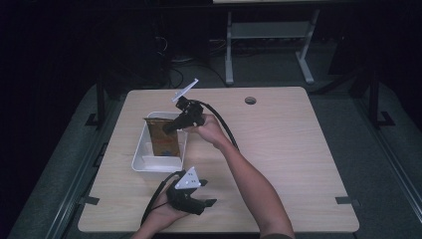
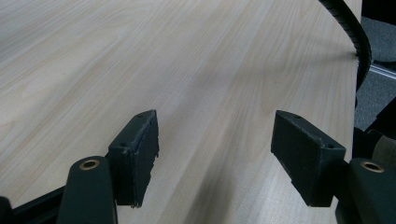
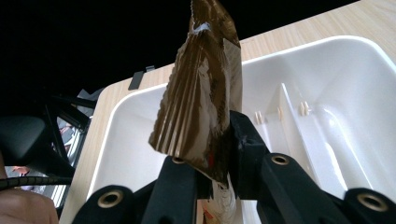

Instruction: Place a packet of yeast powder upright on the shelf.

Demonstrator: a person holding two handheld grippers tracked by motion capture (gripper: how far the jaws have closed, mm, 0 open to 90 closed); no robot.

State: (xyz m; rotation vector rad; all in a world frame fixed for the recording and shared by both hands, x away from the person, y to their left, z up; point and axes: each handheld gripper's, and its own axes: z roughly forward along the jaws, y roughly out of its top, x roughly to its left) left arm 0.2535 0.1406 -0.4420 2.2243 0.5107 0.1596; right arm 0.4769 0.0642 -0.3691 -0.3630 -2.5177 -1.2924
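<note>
A brown foil snack packet hangs over the white divided bin on the left half of the table. My right gripper is shut on the packet's upper part. In the right gripper view the packet stands crinkled between the closed jaws, above the bin and its inner divider. Close to the table's front edge, my left gripper rests in a hand, and in the left gripper view it is open with only bare wood between the fingers.
The light wooden table has a round cable hole near its far edge. Cables trail from both grippers. Dark floor and a grey desk frame lie beyond the table.
</note>
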